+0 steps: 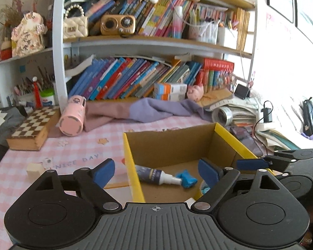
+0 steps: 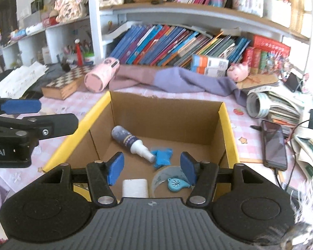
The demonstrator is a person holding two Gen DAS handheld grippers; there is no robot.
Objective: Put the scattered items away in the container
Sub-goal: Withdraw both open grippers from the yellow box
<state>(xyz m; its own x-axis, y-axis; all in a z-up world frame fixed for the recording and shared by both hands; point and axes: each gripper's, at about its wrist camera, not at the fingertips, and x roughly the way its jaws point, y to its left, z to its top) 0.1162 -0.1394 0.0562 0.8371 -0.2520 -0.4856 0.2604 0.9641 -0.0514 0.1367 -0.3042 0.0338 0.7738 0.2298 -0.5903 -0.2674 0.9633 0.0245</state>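
Note:
An open cardboard box with yellow rims [image 1: 133, 166] [image 2: 227, 125] sits on the pink checked tablecloth. Inside lie a dark spray bottle [image 1: 154, 175] [image 2: 129, 141], a blue star-shaped item [image 1: 186, 179] [image 2: 162, 156], a clear tape roll [image 2: 162, 177], a blue teardrop tag [image 2: 176, 184] and a white block [image 2: 135, 188]. My left gripper [image 1: 156, 173] is open and empty, straddling the box's left wall. My right gripper [image 2: 152, 167] is open and empty above the box's near end. A cream cube [image 1: 34, 169] lies on the cloth left of the box.
A chessboard box [image 1: 29, 129], a pink cylinder [image 1: 73, 116] and a purple cloth [image 1: 148, 108] lie behind the box. A phone [image 2: 274, 145], charger cables and stacked papers [image 2: 281, 106] sit to the right. Bookshelves [image 1: 135, 41] stand at the back.

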